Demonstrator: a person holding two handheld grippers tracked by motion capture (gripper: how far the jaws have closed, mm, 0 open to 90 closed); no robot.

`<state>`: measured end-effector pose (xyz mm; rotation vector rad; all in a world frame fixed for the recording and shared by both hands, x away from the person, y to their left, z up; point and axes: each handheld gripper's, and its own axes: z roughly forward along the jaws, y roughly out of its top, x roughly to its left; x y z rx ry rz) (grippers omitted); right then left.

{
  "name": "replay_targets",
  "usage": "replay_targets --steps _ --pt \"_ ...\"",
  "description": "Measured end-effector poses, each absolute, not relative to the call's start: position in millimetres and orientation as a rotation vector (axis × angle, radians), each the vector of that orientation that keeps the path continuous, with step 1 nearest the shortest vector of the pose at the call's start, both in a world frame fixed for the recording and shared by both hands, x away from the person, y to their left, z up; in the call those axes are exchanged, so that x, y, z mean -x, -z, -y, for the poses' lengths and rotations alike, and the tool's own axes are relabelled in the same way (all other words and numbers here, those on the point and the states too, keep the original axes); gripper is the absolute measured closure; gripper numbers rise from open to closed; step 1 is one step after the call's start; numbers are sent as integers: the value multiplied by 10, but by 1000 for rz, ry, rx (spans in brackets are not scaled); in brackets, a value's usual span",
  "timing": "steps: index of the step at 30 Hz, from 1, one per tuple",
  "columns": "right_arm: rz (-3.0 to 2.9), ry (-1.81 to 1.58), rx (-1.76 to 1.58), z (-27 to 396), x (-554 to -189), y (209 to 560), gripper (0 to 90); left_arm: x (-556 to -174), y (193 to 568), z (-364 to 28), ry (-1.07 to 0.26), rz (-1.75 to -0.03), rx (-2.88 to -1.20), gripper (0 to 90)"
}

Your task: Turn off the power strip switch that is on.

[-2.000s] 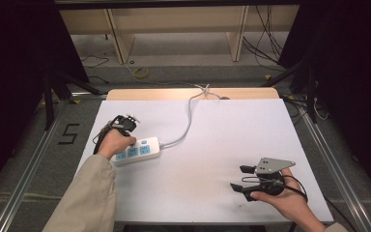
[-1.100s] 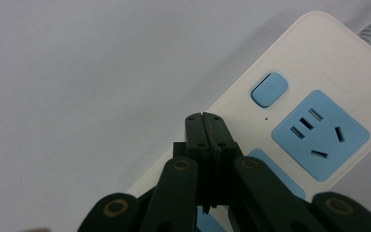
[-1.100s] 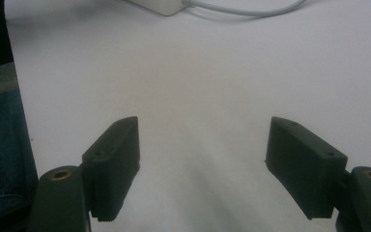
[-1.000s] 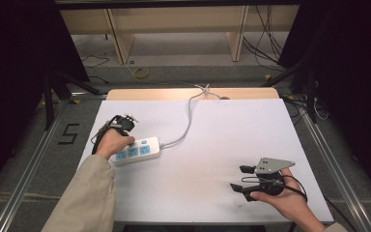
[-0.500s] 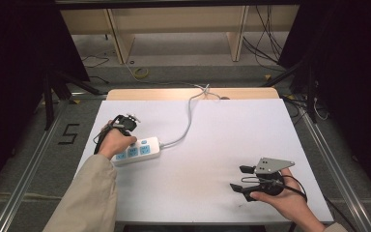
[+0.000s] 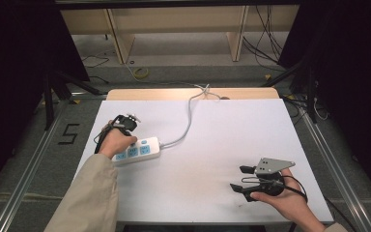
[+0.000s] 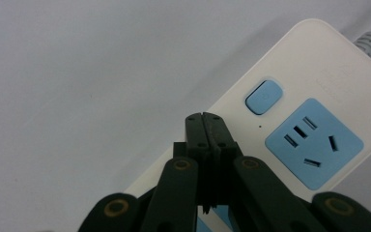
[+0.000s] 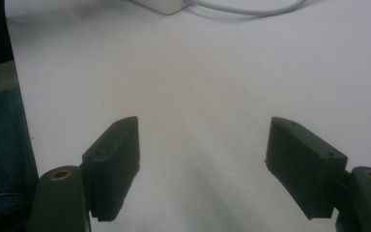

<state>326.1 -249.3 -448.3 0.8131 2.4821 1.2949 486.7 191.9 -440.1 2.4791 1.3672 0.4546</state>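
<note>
A white power strip [image 6: 137,151] with blue sockets lies on the left of the white table [image 6: 212,135]; its grey cable [image 6: 186,126] runs to the far edge. My left gripper [image 6: 134,141] is shut, and its closed tips sit over the strip's edge. In the left gripper view the strip [image 7: 319,96] shows a blue switch [image 7: 264,96] and a blue socket [image 7: 314,142], with the shut gripper [image 7: 205,117] just left of the switch. My right gripper [image 6: 238,178] rests low at the near right, open, nothing between its fingers [image 8: 113,154]. The right gripper view shows the strip's end [image 8: 162,6] far off.
The table's far edge shows a wooden strip [image 6: 193,93]. Beyond it are shelving legs and loose cables on the floor. A dark sleeve or trouser leg [image 8: 0,145] lies at the left of the right gripper view. Bare white surface spreads between the two hands.
</note>
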Motion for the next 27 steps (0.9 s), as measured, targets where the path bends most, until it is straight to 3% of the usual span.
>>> replay_targets --steps 27 --pt "-2485 -1297 -808 2491 -3264 4486 283 -4873 4398 -1943 -430 -1374 -2460 900"
